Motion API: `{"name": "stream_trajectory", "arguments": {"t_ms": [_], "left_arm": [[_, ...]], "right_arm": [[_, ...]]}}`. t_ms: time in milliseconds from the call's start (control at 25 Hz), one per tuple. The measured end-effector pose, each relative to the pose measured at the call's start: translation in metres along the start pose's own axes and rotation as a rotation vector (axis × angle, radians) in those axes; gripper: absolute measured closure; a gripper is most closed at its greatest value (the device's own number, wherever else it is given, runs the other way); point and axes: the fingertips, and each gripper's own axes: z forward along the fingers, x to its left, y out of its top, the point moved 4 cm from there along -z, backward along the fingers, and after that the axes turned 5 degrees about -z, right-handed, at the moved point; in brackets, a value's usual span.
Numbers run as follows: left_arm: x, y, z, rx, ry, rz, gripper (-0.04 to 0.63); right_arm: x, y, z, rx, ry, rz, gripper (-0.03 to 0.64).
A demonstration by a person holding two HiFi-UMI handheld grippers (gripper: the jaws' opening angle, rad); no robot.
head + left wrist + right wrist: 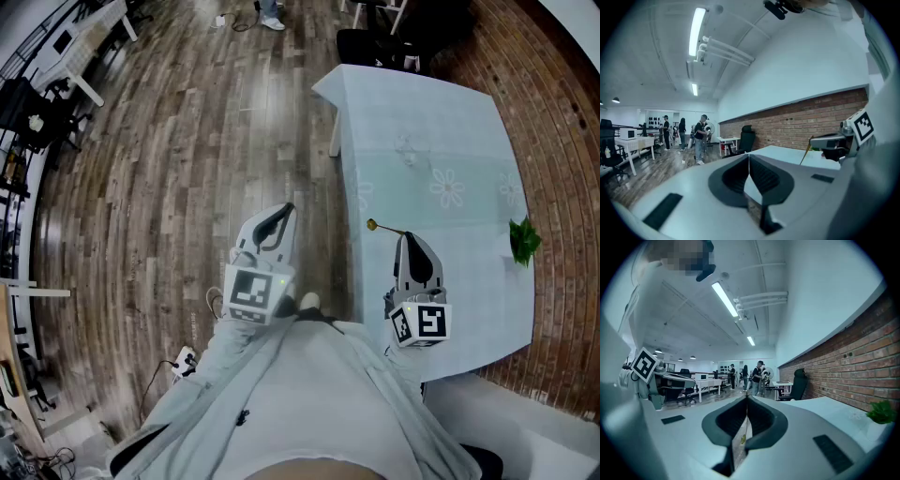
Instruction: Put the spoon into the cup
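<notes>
Spoon pinched in the right claw over the near part of the bench

The right claw is pressed together on the spoon's thin handle, the gold bowl sticking out to the left just above the pale bench top; the left claw is pressed together with nothing in it, off the bench over the wooden floor; a small green plant sits near the bench's right edge.

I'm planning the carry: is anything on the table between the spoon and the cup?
Nothing visible. The thin gold spoon, held in the right tongs, has bare pale flowered tablecloth up to the faint clear cup; the small green plant sits off to the side.
</notes>
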Motion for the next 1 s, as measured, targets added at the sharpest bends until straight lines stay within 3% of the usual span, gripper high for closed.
{"name": "stream_trajectory", "arguments": {"t_ms": [560,1000], "left_arm": [[-0.004,-0.012,-0.009,0.028,0.059,0.039,0.575],[0.045,-0.02,0.071,0.055,-0.02,0.02,0.575]], "right_arm": [[-0.003,-0.014,0.003,-0.004,0.034,0.02,0.597],[-0.004,-0.023,0.081,0.05,0.017,0.02,0.597]]}}
